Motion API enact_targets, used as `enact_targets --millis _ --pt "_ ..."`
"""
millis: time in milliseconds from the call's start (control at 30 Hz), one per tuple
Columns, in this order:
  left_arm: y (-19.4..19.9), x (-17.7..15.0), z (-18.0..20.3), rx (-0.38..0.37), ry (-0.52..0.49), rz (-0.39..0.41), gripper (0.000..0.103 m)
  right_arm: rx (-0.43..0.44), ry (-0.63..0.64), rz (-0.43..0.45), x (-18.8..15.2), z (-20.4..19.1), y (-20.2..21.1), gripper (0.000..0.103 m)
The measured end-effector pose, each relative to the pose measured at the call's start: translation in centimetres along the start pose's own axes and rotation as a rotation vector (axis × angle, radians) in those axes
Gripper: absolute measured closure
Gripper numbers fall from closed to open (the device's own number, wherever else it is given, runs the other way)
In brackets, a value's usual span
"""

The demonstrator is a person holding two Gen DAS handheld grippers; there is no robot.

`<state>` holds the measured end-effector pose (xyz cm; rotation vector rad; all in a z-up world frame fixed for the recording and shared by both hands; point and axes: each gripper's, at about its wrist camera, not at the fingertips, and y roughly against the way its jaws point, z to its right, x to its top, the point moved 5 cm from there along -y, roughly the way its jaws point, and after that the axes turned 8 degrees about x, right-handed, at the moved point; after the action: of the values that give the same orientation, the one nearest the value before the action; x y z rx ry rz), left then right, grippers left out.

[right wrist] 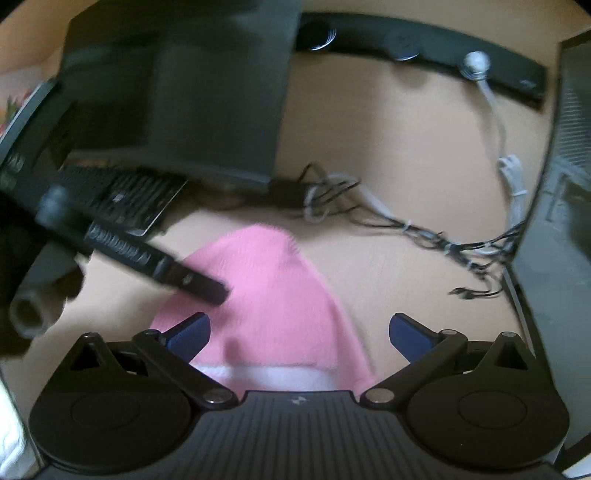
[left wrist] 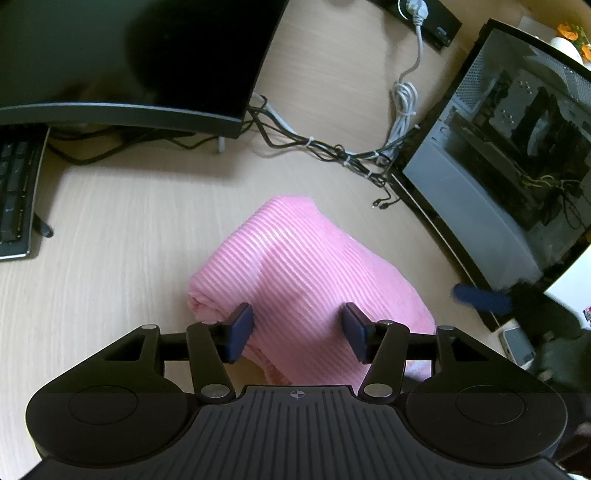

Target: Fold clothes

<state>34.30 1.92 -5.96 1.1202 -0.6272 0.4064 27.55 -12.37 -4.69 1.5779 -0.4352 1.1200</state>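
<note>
Pink ribbed garment, folded into a bundle, lies just ahead of both grippers.

Our left gripper [left wrist: 297,330] straddles the pink garment [left wrist: 306,273] on the bench [left wrist: 110,229], half open, pads not pressing; its long axis runs away from us. Our right gripper [right wrist: 299,334] hangs wide open, empty.

We take this for a home office or computer desk: a pale wood-grain desk [left wrist: 122,229] carries a dark monitor [left wrist: 122,55], a black keyboard [left wrist: 16,192] tucked beside it, and a desktop computer case [left wrist: 517,147] with a clear side panel showing its parts. A tied bundle of cables [left wrist: 332,147] runs across the desk between monitor and case, and a black power strip [left wrist: 428,18] with a white plug lies at the far edge, which we also see in the right wrist view
</note>
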Motion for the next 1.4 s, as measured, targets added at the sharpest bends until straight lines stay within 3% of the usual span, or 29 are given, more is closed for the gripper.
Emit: enact_targets --millis 100,167,233,433,567,733,867,933,1000,1200,1400 --pt "-0.1 0.0 -0.1 -0.003 0.008 0.000 0.042 -0.101 0.077 -0.120 -2.4 0.2 -2.8 0.000" --pt "-0.1 -0.1 -0.1 -0.020 0.010 -0.011 0.039 -0.128 0.080 -0.122 -3.3 0.4 -3.1 0.000" --pt "0.4 -0.4 -0.2 -0.035 0.034 -0.012 0.027 -0.125 0.055 -0.122 -3.4 0.6 -3.0 0.000" --pt "1.7 -1.9 -0.8 -0.066 0.148 -0.024 0.030 -0.105 -0.021 -0.118 -3.7 1.1 -3.0 0.000" --pt "0.9 -2.5 -0.7 0.035 0.132 -0.049 0.032 -0.089 -0.083 -0.108 -4.4 1.5 -2.6 0.000" --pt "1.2 -2.5 -0.2 0.140 0.055 -0.038 0.032 0.000 -0.113 -0.087 -4.7 1.4 -0.9 0.000" --pt "1.2 -2.5 -0.6 0.189 0.072 -0.073 0.032 0.134 -0.235 -0.012 -3.6 3.1 1.7 0.001" --pt "1.2 -2.6 -0.5 0.204 0.066 -0.078 0.031 0.237 -0.303 -0.010 -3.0 4.1 1.7 0.016" --pt "1.2 -2.8 -0.4 0.217 0.064 -0.081 0.031 0.277 -0.378 -0.036 -2.9 5.0 0.2 0.021" --pt "1.2 -2.9 -0.7 0.171 0.077 -0.111 0.034 0.289 -0.513 -0.103 -3.7 4.9 -2.7 0.048" --pt "1.1 -2.9 -2.1 0.063 0.160 -0.116 0.045 0.310 -0.453 -0.154 -1.1 4.3 -1.8 0.076"
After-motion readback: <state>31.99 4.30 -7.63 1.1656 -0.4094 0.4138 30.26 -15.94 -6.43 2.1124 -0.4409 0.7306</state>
